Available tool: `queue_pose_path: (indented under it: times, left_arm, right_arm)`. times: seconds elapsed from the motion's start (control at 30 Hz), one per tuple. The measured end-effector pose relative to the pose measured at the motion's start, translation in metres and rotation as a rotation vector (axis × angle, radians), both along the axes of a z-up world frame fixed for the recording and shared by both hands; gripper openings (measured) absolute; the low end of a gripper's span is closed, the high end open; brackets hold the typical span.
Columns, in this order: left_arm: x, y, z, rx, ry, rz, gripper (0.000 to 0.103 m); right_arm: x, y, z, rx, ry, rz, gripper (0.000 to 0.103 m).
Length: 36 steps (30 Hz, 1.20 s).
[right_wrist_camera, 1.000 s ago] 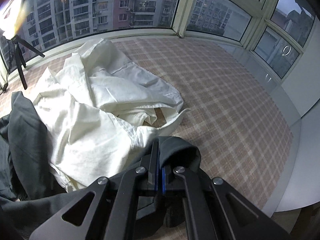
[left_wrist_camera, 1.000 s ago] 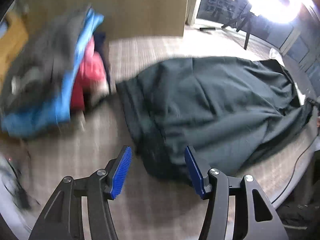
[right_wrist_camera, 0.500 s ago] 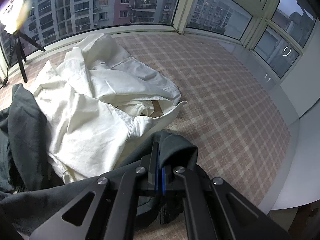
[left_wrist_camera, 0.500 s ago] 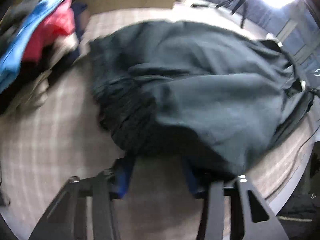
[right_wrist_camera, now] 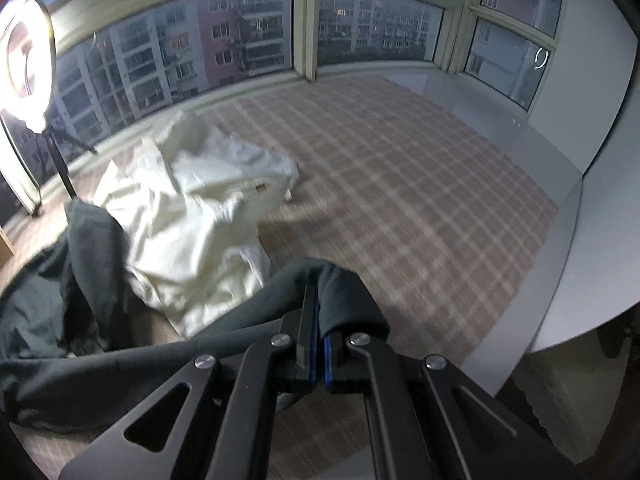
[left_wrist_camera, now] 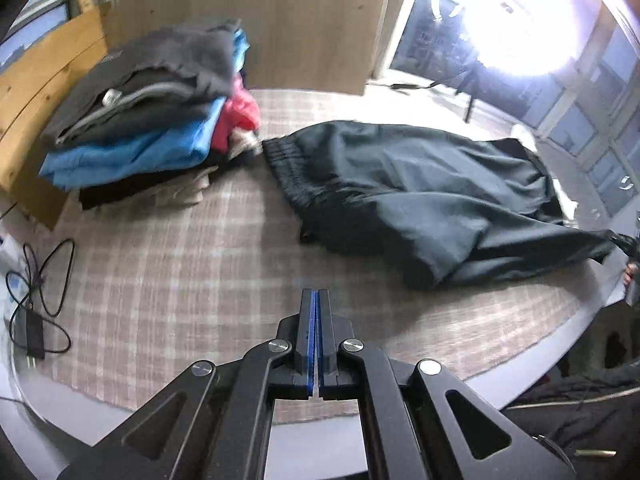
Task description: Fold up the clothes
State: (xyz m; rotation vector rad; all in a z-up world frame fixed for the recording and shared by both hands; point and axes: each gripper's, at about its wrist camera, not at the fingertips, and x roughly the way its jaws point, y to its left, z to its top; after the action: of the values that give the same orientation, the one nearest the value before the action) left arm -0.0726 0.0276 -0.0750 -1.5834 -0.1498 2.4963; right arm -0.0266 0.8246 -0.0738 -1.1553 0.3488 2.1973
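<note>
Dark green trousers lie spread on the checked cloth, elastic waistband toward the pile at left. My left gripper is shut and empty, above bare cloth in front of the trousers. My right gripper is shut on a leg end of the dark green trousers, held just above the cloth. That end shows at the far right of the left wrist view. A crumpled white garment lies behind the trousers in the right wrist view.
A stack of folded clothes, grey on blue on red, sits at the back left against a wooden panel. A black cable and adapter lie at the left edge. A ring light stands by the windows. The table edge curves at right.
My left gripper was open at the waistband; it has closed empty and pulled back. My right gripper has lifted and drawn the trouser leg away from the white garment.
</note>
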Motion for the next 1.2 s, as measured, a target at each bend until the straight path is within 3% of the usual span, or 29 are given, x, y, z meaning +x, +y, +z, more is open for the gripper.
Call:
queue_pose_path:
  times: [0.13, 0.33, 0.4, 0.5, 0.53, 0.73, 0.97, 1.03, 1.1, 1.17, 1.2]
  left_arm:
    - [-0.042, 0.024, -0.053, -0.037, -0.084, -0.075, 0.036]
    - [-0.086, 0.059, -0.093, 0.063, -0.080, -0.180, 0.054]
    - [-0.094, 0.067, -0.090, 0.112, -0.035, -0.178, 0.051]
    - [-0.104, 0.074, -0.082, 0.206, 0.030, -0.170, 0.007]
    - [-0.104, 0.073, -0.074, 0.214, 0.046, -0.157, 0.006]
    - [-0.059, 0.051, -0.018, 0.071, 0.090, -0.151, 0.003]
    - [0.006, -0.012, 0.039, 0.059, 0.134, -0.029, 0.000]
    - [0.003, -0.015, 0.034, 0.028, 0.095, -0.049, 0.000]
    - [-0.009, -0.004, 0.010, -0.010, 0.027, -0.092, 0.001]
    - [-0.021, 0.009, -0.016, -0.050, -0.044, -0.137, 0.011]
    - [-0.024, 0.014, -0.027, -0.061, -0.068, -0.151, 0.024]
  right_arm:
    - [-0.013, -0.007, -0.010, -0.003, -0.014, 0.012, 0.002]
    - [-0.038, -0.022, -0.009, 0.051, -0.060, 0.074, 0.002]
    - [-0.045, -0.026, -0.009, 0.059, -0.069, 0.091, 0.002]
    - [-0.051, -0.030, -0.010, 0.065, -0.076, 0.105, 0.002]
    - [-0.050, -0.030, -0.010, 0.065, -0.075, 0.103, 0.002]
    - [-0.022, -0.024, -0.001, 0.064, -0.052, 0.055, 0.002]
    - [0.017, -0.017, 0.022, 0.036, 0.000, 0.005, 0.002]
    - [0.005, -0.018, 0.023, 0.044, -0.001, 0.023, 0.002]
    - [-0.006, -0.018, 0.024, 0.051, -0.001, 0.042, 0.002]
    - [-0.018, -0.019, 0.026, 0.058, -0.002, 0.060, 0.002]
    - [-0.024, -0.020, 0.026, 0.062, -0.002, 0.070, 0.002]
